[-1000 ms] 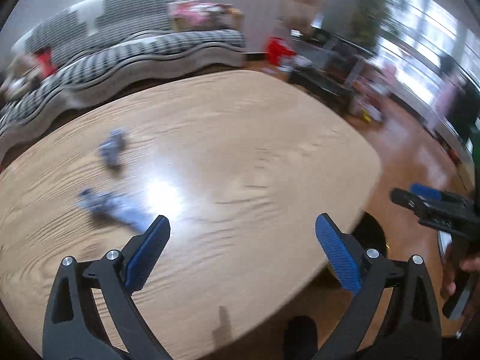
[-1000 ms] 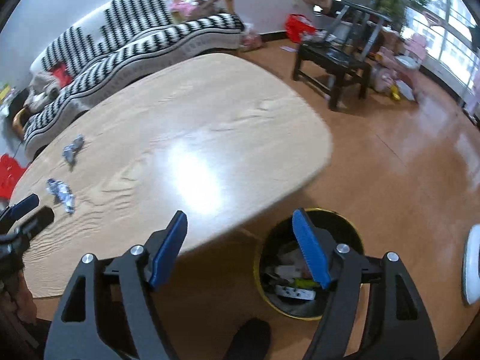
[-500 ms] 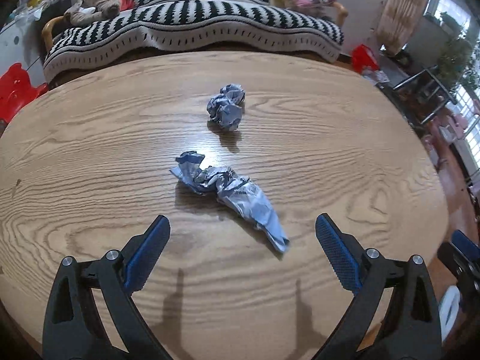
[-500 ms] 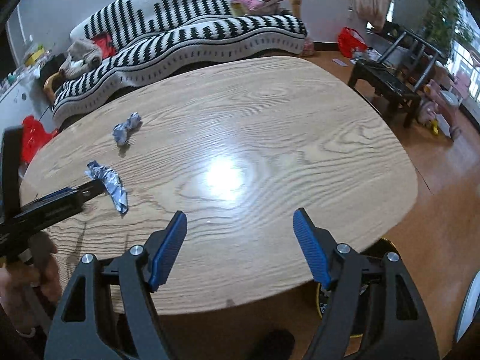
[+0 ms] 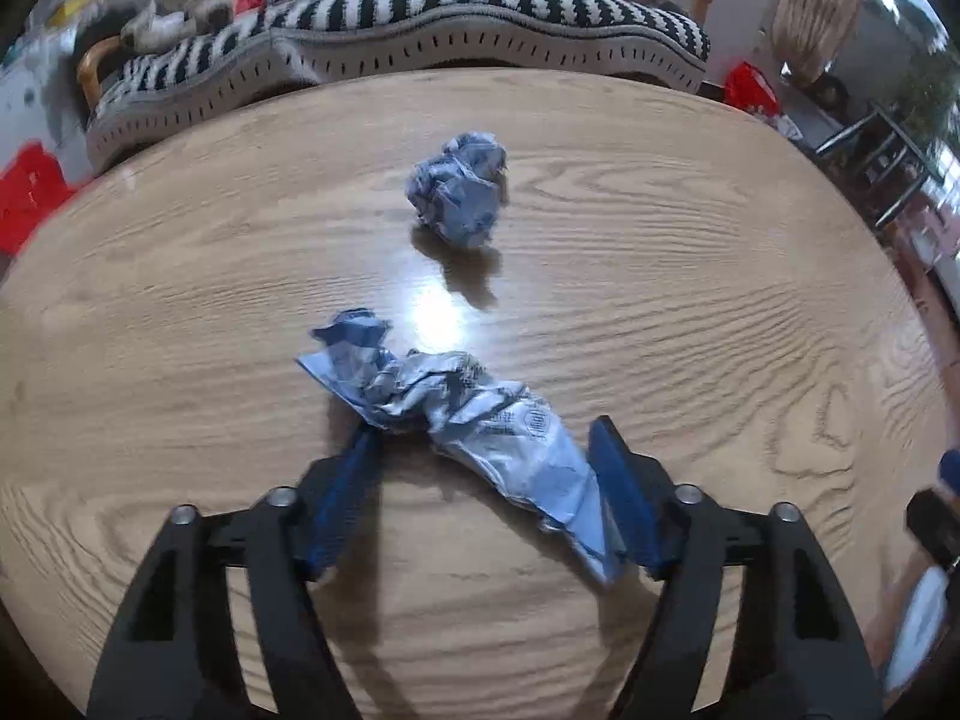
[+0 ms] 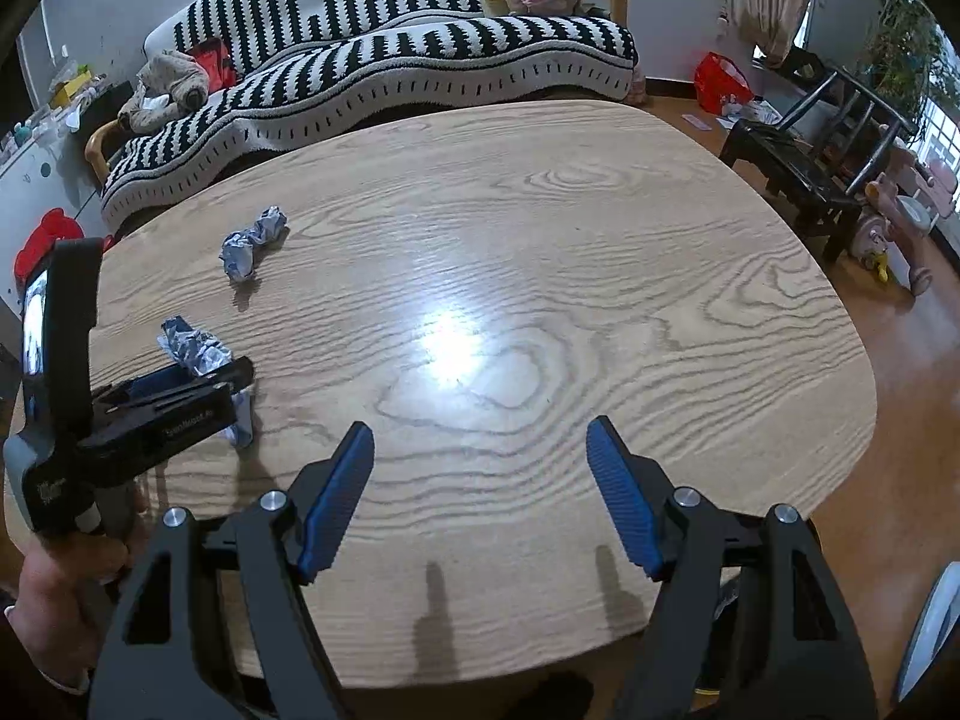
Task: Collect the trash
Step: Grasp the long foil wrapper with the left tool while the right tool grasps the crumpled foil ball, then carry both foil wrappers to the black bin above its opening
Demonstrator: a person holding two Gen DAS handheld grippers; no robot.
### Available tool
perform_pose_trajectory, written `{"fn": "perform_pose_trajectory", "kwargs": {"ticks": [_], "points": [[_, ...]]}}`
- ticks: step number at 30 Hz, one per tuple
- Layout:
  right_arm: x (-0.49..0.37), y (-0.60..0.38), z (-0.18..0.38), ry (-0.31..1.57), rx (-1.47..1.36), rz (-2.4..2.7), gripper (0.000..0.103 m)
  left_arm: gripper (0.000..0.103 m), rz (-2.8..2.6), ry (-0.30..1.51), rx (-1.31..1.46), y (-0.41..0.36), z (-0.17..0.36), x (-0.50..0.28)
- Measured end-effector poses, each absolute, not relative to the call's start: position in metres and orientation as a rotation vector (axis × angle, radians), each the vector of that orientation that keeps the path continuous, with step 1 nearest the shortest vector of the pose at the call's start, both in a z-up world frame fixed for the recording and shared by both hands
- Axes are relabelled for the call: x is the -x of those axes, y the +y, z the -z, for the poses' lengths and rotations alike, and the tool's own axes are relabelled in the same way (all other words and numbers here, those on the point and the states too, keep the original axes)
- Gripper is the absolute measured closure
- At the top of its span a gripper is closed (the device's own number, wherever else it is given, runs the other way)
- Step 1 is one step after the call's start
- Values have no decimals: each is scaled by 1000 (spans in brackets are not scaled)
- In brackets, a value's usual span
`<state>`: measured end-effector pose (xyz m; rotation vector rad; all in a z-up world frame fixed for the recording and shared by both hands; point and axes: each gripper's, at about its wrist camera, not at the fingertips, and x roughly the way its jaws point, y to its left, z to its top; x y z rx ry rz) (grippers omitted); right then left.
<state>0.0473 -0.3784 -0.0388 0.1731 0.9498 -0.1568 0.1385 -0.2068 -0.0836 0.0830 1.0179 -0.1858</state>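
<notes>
A long crumpled blue-and-white wrapper (image 5: 510, 438) lies on the wooden table (image 5: 720, 300). My left gripper (image 5: 483, 432) is low over it with a finger on each side, and its jaws are closing. The left pad is at the wrapper's bunched end and the right pad beside its flat tail, with no clear squeeze. A crumpled paper ball (image 5: 462, 189) sits farther back. The right wrist view shows the same wrapper (image 6: 192, 351), the ball (image 6: 255, 243) and the left gripper (image 6: 234, 384) in a person's hand (image 6: 66, 588). My right gripper (image 6: 480, 426) hangs open and empty over the table's near edge.
A black-and-white striped sofa (image 6: 420, 60) runs behind the table, with a soft toy (image 6: 168, 84) on it. A black chair (image 6: 810, 144) and a red bag (image 6: 723, 81) stand on the wooden floor to the right, with toys beyond.
Both views swung from the table's right end and the bin onto the tabletop. My left gripper came down over the long wrapper and its jaws narrowed around it. The right jaws kept their width.
</notes>
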Motion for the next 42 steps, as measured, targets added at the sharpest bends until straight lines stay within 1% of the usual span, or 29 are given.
{"fn": "perform_pose_trajectory", "kwargs": {"ticks": [1, 2, 3, 4, 7, 18, 22, 25, 30, 31, 32, 33, 34, 35, 38, 42], "points": [[-52, -377, 40, 951, -174, 156, 32, 56, 187, 1011, -99, -206, 84, -139], [-56, -375, 42, 953, -174, 153, 32, 62, 195, 1008, -112, -203, 84, -140], [-60, -373, 43, 955, -175, 149, 32, 74, 204, 1009, -121, -200, 84, -141], [-66, -369, 45, 957, -175, 144, 32, 78, 216, 1015, -125, -197, 84, -142], [-84, -355, 51, 966, -175, 117, 32, 81, 231, 1024, -122, -182, 81, -144], [-165, -265, 78, 1006, -74, 10, 32, 81, 165, 1031, -101, -85, 68, -154], [-197, -253, 85, 1007, -120, 1, 32, 81, 150, 1030, -69, -54, 64, -157], [-221, -242, 88, 997, -149, -12, 31, 81, 149, 1025, -56, -39, 60, -158], [-257, -216, 90, 981, -72, 17, 31, 81, 142, 1021, -45, -16, 59, -155], [-262, -213, 90, 977, -55, 31, 33, 81, 138, 1022, -43, -12, 60, -156], [-264, -211, 91, 970, -40, 41, 39, 81, 135, 1024, -43, -9, 61, -153], [-265, -210, 91, 963, -37, 41, 43, 81, 133, 1026, -42, -6, 62, -154], [-266, -209, 90, 958, -41, 39, 57, 81, 127, 1028, -39, -2, 63, -155], [-267, -209, 89, 959, -42, 36, 72, 81, 124, 1030, -35, 0, 63, -156], [-265, -210, 88, 966, -80, 18, 78, 81, 118, 1027, -21, 3, 61, -156], [-254, -207, 83, 959, -68, 14, 78, 81, 129, 1012, -18, -2, 55, -153]]}}
